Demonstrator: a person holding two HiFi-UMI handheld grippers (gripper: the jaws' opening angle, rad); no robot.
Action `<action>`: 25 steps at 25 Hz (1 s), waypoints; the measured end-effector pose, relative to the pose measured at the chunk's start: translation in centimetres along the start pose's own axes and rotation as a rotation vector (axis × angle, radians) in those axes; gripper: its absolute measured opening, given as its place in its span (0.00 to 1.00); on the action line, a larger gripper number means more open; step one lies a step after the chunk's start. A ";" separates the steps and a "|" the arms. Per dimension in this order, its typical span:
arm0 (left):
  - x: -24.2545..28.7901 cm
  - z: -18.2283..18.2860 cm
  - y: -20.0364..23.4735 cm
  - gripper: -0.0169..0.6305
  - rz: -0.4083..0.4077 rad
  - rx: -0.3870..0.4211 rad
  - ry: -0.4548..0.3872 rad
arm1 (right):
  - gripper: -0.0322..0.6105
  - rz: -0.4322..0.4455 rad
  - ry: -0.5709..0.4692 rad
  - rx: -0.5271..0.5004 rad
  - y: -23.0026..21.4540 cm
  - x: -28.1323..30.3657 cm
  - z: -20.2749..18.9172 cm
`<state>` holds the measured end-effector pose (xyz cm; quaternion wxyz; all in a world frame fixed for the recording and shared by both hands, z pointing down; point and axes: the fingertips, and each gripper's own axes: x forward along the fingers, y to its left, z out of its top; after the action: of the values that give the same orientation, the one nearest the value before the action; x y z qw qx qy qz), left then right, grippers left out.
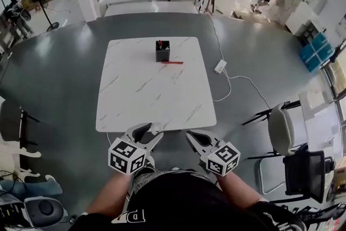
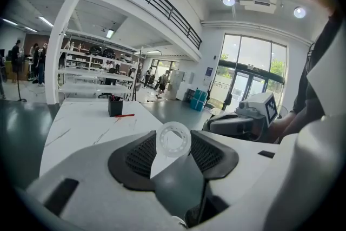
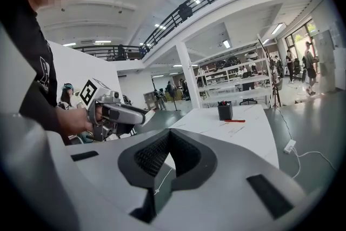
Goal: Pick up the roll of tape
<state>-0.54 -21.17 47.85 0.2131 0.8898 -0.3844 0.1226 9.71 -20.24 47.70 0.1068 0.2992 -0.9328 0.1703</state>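
A translucent white roll of tape [image 2: 174,139] sits clamped between the black pads of my left gripper [image 2: 173,144]. In the head view the left gripper [image 1: 153,131] hovers just off the near edge of the white marble-pattern table [image 1: 157,89], with the roll of tape [image 1: 157,127] at its tips. My right gripper [image 1: 190,135] hangs beside it at the same edge. Its jaws are shut and hold nothing. In the right gripper view the right gripper [image 3: 170,131] has its pads meeting at the tip.
A black pen holder [image 1: 162,51] and a red pen [image 1: 172,63] lie at the table's far side. A white power strip [image 1: 220,66] with its cable trails on the grey floor to the right. A white chair [image 1: 284,130] and a black chair [image 1: 303,170] stand at the right.
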 end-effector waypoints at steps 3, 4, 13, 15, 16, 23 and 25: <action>0.1 -0.1 -1.6 0.35 0.019 0.000 -0.003 | 0.06 0.018 -0.007 0.001 0.1 -1.6 -0.4; 0.1 -0.1 -2.1 0.35 0.023 0.002 -0.006 | 0.06 0.023 -0.008 0.002 0.1 -2.1 -0.6; -0.7 -1.7 -4.7 0.35 0.085 -0.018 -0.010 | 0.06 0.073 0.005 0.015 0.3 -3.8 -2.5; -0.9 -2.2 -4.9 0.35 0.095 -0.025 -0.005 | 0.06 0.077 0.005 0.015 0.2 -3.8 -2.7; -1.0 -2.4 -4.9 0.35 0.098 -0.028 0.000 | 0.06 0.079 0.003 0.015 0.3 -3.8 -2.7; -1.5 -1.7 -4.4 0.35 0.097 -0.003 0.005 | 0.06 0.066 -0.011 0.017 0.8 -3.4 -1.9; -1.7 -1.3 -4.0 0.35 0.091 0.007 0.010 | 0.06 0.054 -0.020 0.026 0.9 -3.0 -1.6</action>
<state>1.25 -17.02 47.22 0.2059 0.8717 -0.4227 0.1380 11.70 -17.35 48.02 0.0888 0.2772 -0.9391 0.1824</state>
